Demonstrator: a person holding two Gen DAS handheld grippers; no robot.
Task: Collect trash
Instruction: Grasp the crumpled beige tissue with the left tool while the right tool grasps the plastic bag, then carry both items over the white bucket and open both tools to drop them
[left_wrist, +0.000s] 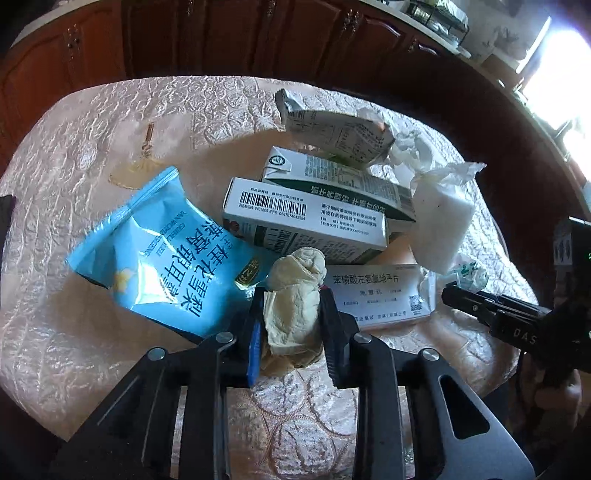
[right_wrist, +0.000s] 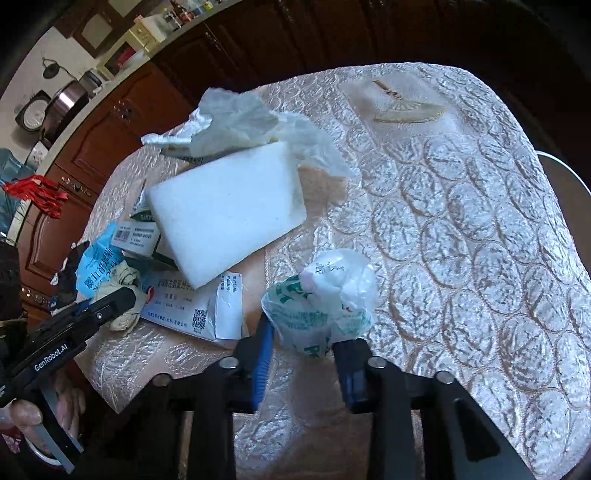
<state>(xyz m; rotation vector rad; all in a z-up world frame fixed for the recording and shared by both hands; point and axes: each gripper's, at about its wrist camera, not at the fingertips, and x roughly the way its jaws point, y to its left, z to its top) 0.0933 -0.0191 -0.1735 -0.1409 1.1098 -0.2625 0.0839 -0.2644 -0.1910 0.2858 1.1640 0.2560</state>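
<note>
My left gripper (left_wrist: 291, 314) is shut on a crumpled yellowish tissue wad (left_wrist: 293, 295), just above the tablecloth. It also shows in the right wrist view (right_wrist: 122, 295). My right gripper (right_wrist: 304, 339) is shut on a crumpled white and green plastic bag (right_wrist: 321, 299), which also shows in the left wrist view (left_wrist: 467, 275). Trash lies heaped on the table: a blue snack bag (left_wrist: 159, 258), medicine boxes (left_wrist: 306, 218), a flat white box (left_wrist: 380, 295), a white foam block (right_wrist: 225, 214) and crumpled tissue (right_wrist: 251, 125).
The table has a cream embossed cloth (right_wrist: 461, 221). A fan-shaped charm (right_wrist: 402, 107) lies at its far side. Dark wooden cabinets (left_wrist: 221, 37) stand behind the table. A crushed carton (left_wrist: 332, 129) lies at the back of the heap.
</note>
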